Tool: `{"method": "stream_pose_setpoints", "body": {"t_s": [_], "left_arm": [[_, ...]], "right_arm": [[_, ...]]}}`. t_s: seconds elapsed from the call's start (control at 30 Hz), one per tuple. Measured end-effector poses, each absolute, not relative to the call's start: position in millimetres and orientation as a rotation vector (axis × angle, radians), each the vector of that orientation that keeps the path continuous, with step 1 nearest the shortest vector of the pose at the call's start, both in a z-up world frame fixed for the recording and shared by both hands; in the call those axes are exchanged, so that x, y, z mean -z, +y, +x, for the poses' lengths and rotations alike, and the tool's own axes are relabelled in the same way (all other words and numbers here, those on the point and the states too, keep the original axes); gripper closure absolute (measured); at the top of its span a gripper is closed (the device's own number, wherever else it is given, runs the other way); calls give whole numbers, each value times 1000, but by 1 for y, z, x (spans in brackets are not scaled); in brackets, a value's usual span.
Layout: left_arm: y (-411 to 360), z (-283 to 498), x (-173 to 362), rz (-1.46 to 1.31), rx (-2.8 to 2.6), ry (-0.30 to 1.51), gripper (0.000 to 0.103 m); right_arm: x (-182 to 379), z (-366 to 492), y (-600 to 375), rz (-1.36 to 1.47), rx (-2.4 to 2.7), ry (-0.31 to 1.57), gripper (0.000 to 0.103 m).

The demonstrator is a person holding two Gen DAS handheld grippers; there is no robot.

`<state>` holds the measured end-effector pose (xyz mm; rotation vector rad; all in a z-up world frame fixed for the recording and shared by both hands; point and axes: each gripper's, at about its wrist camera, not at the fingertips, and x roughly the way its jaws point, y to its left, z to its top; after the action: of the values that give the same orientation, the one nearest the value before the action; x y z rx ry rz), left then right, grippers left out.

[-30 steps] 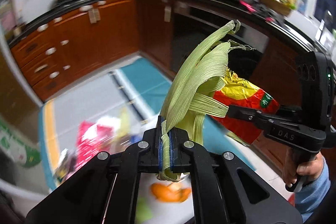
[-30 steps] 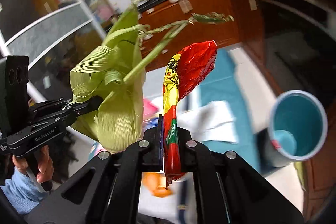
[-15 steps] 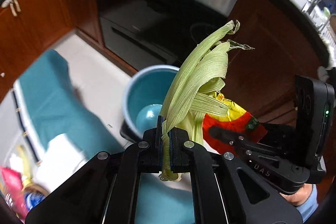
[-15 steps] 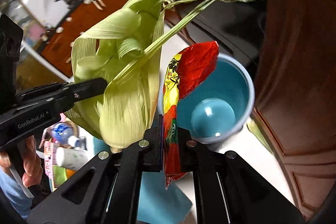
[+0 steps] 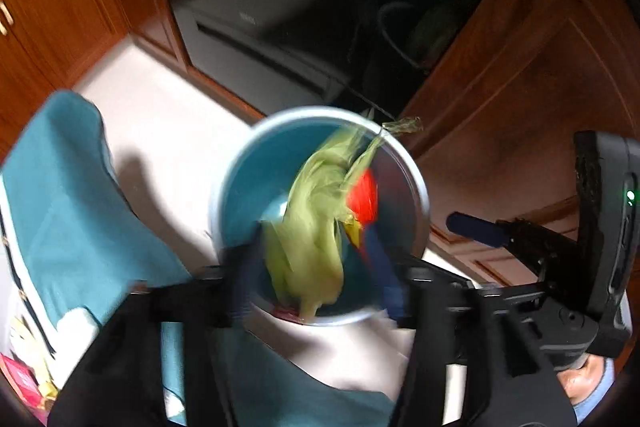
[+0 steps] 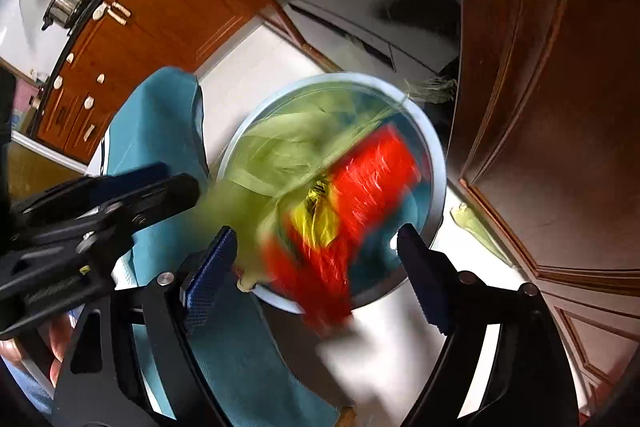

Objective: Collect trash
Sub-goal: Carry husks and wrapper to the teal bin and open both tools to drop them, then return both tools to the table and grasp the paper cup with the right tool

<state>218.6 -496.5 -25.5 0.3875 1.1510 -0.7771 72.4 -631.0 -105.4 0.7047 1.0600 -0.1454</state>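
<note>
Both of my tongs hang over the blue bin (image 5: 236, 179), which stands on the pale floor (image 5: 160, 119) close against the dark wood cabinet (image 5: 520, 67). My left gripper (image 5: 316, 267) has just been opening — its jaws stand well apart, and the corn husk (image 5: 316, 219) sits blurred between them with neither pad pressing on it, so I have hold of nothing there. The husk is over the mouth of the bin, its stringy tip (image 5: 404, 126) reaching past the far rim. My right gripper (image 6: 316, 247) has likewise just been opening; its blue pads (image 6: 210, 267) stand wide on either side of the red and yellow wrapper (image 6: 360, 179), which is smeared with motion and loose between the jaws, over the bin's opening and just right of the husk. Whether either piece already touches the inside of the bin I cannot tell — the blur is too heavy. A teal mat (image 5: 60, 207) lies on the floor to the left of the bin, its edge running under my near side. A small scrap of husk (image 6: 476, 227) lies on the floor to the right of the bin, by the cabinet foot. From the left camera I see my right hand (image 5: 580, 379) under its tool at the near right.
</note>
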Motion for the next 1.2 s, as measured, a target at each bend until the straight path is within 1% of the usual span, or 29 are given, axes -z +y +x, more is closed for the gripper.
{"method": "stream_pose_setpoints", "body": {"t_s": [0.13, 0.2, 0.33, 0.53, 0.77, 0.8, 0.97, 1.03, 1.1, 1.2], "left_arm": [[-490, 218, 20, 362, 784, 1164, 41], [-481, 216, 18, 354, 780, 1160, 38], [-468, 212, 15, 356, 761, 1162, 36], [-446, 203, 4, 357, 734, 1152, 35], [-392, 189, -31, 327, 718, 1092, 33], [-381, 184, -38, 321, 712, 1081, 31], [-316, 170, -65, 280, 662, 1025, 23], [-290, 164, -72, 271, 628, 1003, 18], [-260, 158, -78, 258, 589, 977, 11], [-217, 149, -81, 234, 533, 949, 6]], "right_arm": [[108, 76, -631, 748, 156, 1085, 23], [109, 74, -628, 774, 153, 1099, 19], [103, 67, -621, 782, 152, 1105, 19], [80, 57, -602, 756, 145, 1108, 19], [40, 43, -561, 711, 76, 1068, 18], [36, 42, -557, 706, 66, 1063, 17], [14, 32, -513, 664, -13, 1040, 17], [7, 32, -494, 640, -47, 1043, 17], [2, 32, -473, 615, -79, 1050, 17], [-2, 33, -447, 581, -118, 1063, 17]]}}
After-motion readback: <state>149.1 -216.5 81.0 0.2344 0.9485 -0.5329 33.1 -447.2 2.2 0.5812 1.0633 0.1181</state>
